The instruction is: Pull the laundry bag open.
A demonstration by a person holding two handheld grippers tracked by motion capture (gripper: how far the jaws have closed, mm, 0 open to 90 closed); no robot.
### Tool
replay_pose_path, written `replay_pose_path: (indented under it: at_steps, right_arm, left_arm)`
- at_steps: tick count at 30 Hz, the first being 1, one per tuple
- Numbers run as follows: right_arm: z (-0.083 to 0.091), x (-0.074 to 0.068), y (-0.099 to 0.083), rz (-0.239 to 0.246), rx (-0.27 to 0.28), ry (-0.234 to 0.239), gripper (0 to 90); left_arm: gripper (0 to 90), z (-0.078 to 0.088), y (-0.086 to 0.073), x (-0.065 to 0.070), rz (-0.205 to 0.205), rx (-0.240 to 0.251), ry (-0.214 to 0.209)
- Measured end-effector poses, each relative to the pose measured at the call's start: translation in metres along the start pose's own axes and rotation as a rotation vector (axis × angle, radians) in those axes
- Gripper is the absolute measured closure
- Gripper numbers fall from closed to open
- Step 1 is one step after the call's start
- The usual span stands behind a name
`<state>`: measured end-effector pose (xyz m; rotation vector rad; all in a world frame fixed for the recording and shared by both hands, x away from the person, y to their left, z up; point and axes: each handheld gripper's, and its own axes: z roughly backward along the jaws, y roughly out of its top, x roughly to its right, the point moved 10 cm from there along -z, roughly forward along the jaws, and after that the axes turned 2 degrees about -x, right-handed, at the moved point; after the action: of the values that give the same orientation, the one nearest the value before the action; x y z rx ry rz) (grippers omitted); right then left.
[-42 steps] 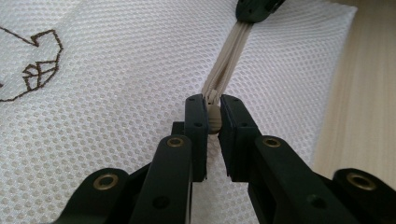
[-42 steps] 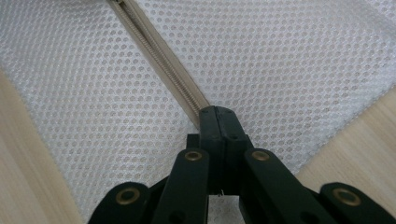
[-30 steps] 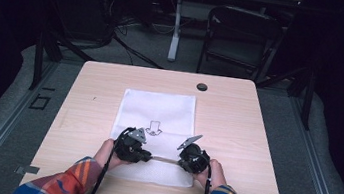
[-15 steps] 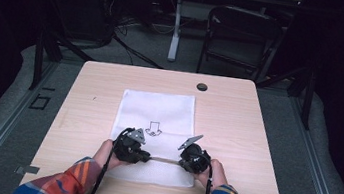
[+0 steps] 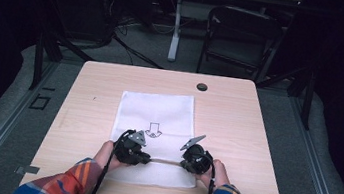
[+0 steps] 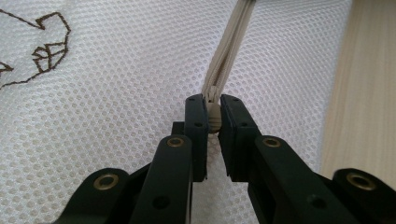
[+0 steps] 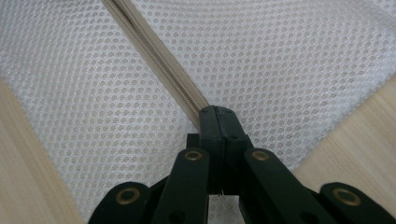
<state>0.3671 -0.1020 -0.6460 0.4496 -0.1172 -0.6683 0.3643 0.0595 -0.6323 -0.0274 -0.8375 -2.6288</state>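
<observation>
With the white mesh bag (image 5: 156, 125) lying flat on the bench (image 5: 237, 121), the left hand-held gripper (image 6: 213, 116) is clamping the zipper pull (image 6: 213, 117) while the right hand-held gripper (image 7: 217, 122) is pinching the zipper tape (image 7: 154, 51), so a hard tug is risking a slipped pull or bunched mesh.

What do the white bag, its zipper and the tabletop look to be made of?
Mesh bag: white synthetic netting, probably polyester; fine regular holes, matte.
Zipper: beige woven tape with a fine coil of teeth, likely nylon; the left gripper pinches a ribbed beige piece that looks like moulded plastic.
Table: pale wood-grain surface, smooth and low-sheen, probably laminate rather than solid wood.
</observation>
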Motion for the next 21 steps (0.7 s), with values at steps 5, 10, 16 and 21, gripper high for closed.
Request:
replay_pose_path:
  at_steps: [5,10,16,21]
  right_arm:
    - [0.001,0.001,-0.001,-0.003,0.005,0.011,90.0]
    - [0.001,0.001,-0.002,0.000,0.001,0.004,90.0]
    - [0.003,0.003,-0.006,0.009,-0.020,-0.008,90.0]
    - [0.005,0.008,-0.009,-0.010,-0.025,-0.021,90.0]
  left_arm:
    - [81.7,0.002,-0.001,0.002,-0.004,0.001,-0.005]
    - [81.7,0.000,-0.006,0.003,-0.008,-0.018,-0.007]
    - [81.6,0.006,-0.018,-0.009,0.034,-0.026,0.020]
    - [81.4,0.011,-0.022,-0.012,0.044,-0.027,0.029]
